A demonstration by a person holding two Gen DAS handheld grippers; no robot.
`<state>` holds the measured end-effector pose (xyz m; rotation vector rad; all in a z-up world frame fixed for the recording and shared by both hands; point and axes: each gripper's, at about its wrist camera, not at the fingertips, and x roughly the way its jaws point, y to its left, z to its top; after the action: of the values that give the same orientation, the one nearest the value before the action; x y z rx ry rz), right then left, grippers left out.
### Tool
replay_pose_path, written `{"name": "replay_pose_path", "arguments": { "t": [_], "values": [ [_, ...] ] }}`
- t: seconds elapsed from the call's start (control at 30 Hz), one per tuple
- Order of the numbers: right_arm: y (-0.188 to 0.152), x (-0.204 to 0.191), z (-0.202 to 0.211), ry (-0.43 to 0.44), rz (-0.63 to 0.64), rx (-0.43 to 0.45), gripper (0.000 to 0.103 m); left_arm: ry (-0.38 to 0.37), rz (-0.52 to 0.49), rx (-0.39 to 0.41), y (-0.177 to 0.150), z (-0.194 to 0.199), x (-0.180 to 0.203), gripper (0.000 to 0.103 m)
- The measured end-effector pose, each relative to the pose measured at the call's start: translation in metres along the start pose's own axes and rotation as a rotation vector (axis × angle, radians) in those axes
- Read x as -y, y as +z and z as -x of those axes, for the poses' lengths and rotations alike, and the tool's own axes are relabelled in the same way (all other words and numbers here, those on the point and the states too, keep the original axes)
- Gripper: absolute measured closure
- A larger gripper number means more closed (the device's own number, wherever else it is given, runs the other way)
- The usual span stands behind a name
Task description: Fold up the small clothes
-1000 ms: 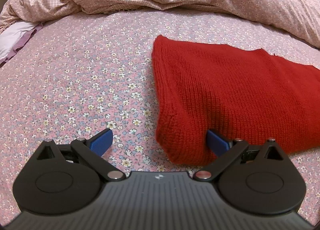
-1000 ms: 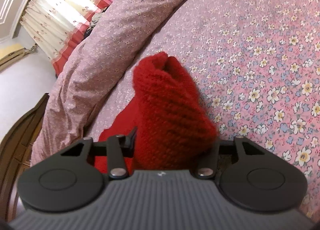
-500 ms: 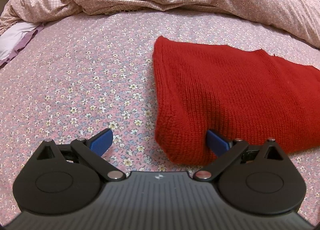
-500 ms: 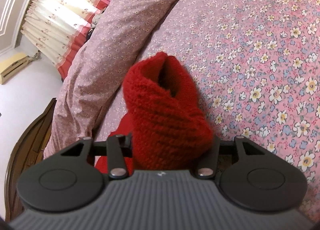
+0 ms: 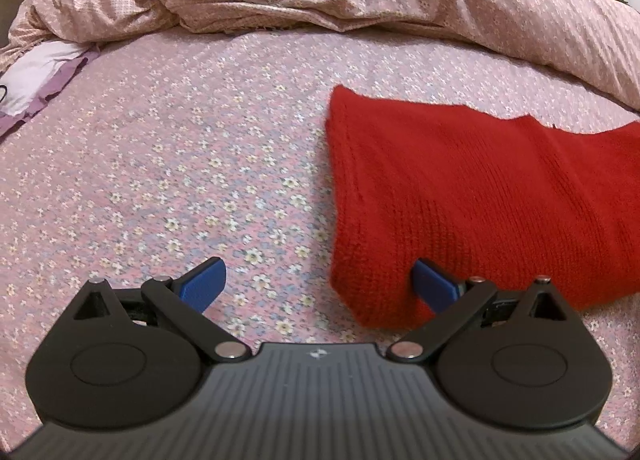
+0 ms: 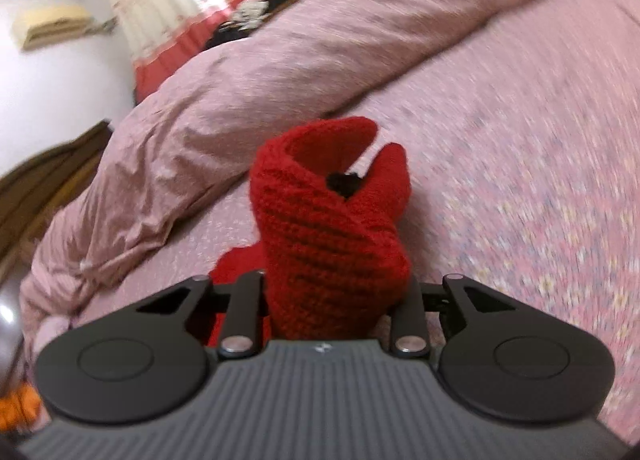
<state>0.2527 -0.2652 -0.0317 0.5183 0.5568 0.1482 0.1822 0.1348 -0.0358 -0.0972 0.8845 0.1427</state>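
Since a second ago the right gripper has risen and rolled, jaws closing on the bunched end of the red knit. It lies lengthwise rightward across the bed. The left gripper gapes, one pad under its corner.

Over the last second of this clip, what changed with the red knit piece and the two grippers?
The right gripper rolled and lifted its bunched end of the red knit garment; its view now takes in more of the duvet and curtain. Its jaws are closing on the knit. The left gripper stayed open, one finger tucked into the garment's near corner, the rest flat on the floral sheet.
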Motion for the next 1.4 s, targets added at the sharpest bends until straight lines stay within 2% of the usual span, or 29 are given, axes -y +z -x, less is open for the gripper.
{"name": "replay_pose_path", "arguments": {
  "t": [0.37, 0.7, 0.97, 1.2, 1.4],
  "values": [
    [0.008, -0.084, 0.015, 0.118, 0.219, 0.06, 0.076, 0.017, 0.0, 0.013, 0.001, 0.01, -0.021, 0.002],
    [-0.012, -0.151, -0.003, 0.167, 0.318, 0.013, 0.077, 0.029, 0.045, 0.016, -0.004, 0.013, -0.05, 0.002],
    [-0.046, -0.2, -0.016, 0.173, 0.446, -0.025, 0.077, 0.045, 0.089, 0.012, -0.01, 0.014, -0.072, 0.002],
    [-0.087, -0.244, -0.017, 0.222, 0.588, -0.049, 0.077, 0.048, 0.105, 0.009, -0.014, 0.012, -0.086, 0.002],
    [-0.115, -0.262, -0.021, 0.241, 0.675, -0.07, 0.077, 0.054, 0.142, 0.014, -0.014, 0.011, -0.102, 0.002]
  ]
}}
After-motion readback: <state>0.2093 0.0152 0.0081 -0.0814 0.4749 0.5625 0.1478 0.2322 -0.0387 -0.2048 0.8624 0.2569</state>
